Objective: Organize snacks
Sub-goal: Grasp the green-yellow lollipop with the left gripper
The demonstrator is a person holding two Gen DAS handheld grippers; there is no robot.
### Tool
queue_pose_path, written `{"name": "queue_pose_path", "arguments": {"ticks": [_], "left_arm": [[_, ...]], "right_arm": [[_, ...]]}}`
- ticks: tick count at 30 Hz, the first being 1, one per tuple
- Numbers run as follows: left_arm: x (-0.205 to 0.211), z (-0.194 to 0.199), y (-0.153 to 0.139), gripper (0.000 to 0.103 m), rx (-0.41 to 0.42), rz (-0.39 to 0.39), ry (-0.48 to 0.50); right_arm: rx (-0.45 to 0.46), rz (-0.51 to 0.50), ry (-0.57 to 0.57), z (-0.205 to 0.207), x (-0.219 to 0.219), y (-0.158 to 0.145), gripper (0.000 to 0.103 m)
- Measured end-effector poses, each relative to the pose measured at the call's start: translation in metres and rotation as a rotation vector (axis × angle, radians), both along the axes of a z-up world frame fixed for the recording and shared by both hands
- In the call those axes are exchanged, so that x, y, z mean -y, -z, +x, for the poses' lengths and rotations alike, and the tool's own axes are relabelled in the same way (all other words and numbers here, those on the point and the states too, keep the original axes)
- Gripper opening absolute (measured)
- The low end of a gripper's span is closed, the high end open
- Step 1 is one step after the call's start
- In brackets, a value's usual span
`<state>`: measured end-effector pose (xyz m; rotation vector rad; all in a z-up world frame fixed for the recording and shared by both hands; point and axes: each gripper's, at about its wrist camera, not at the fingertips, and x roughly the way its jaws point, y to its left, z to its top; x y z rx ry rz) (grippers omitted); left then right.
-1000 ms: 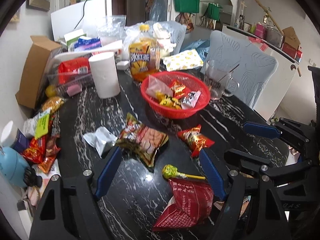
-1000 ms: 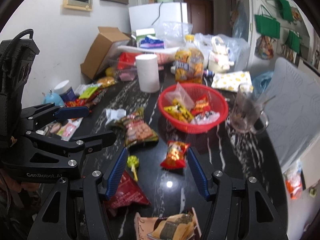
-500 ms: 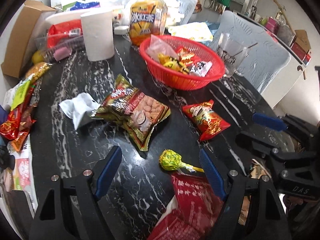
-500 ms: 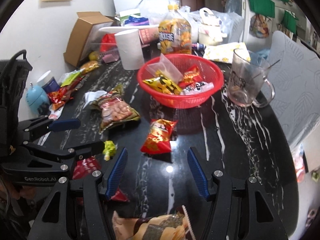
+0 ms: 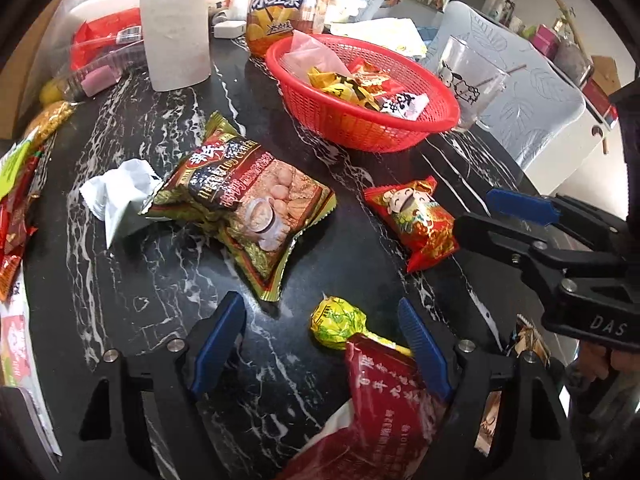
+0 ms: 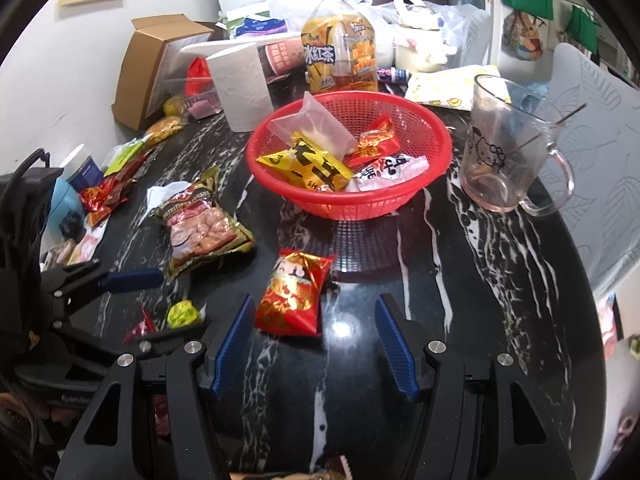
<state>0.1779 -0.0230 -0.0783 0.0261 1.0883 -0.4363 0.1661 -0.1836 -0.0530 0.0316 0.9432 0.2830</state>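
With both grippers held wide and empty, the right gripper [image 6: 314, 338] was judged lined up on the small red packet [image 6: 295, 294] at lower centre, which next needed straddling, pinching and carrying to the red basket [image 6: 434, 148] above, while the left gripper [image 5: 322, 330] hung over the lollipop [image 5: 336, 322].

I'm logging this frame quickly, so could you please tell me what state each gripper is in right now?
Left gripper: open, holding nothing, lollipop between its fingers.
Right gripper: open, holding nothing, red snack packet just ahead.
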Motion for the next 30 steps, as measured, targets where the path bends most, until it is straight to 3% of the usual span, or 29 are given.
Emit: {"name": "queue_pose_path", "arguments": {"ticks": [4, 9, 18, 25, 30], "left_arm": [[0.004, -0.001, 0.002, 0.058, -0.008, 0.021, 0.028], [0.006, -0.005, 0.002, 0.024, -0.009, 0.024, 0.045], [0.002, -0.011, 0.003, 0.024, -0.006, 0.001, 0.039], [0.013, -0.005, 0.003, 0.024, 0.044, 0.05, 0.058], [0.022, 0.0, -0.001, 0.024, 0.072, 0.077, 0.094]], "right_arm": [[-0.016, 0.005, -0.011, 0.008, -0.001, 0.004, 0.062], [-0.027, 0.007, -0.029, 0.015, -0.004, 0.009, 0.062], [-0.046, 0.023, -0.051, 0.019, -0.003, 0.018, 0.062], [-0.038, 0.046, -0.106, 0.013, -0.006, 0.017, 0.037], [-0.053, 0.061, -0.101, 0.004, 0.003, 0.019, 0.036]]}}
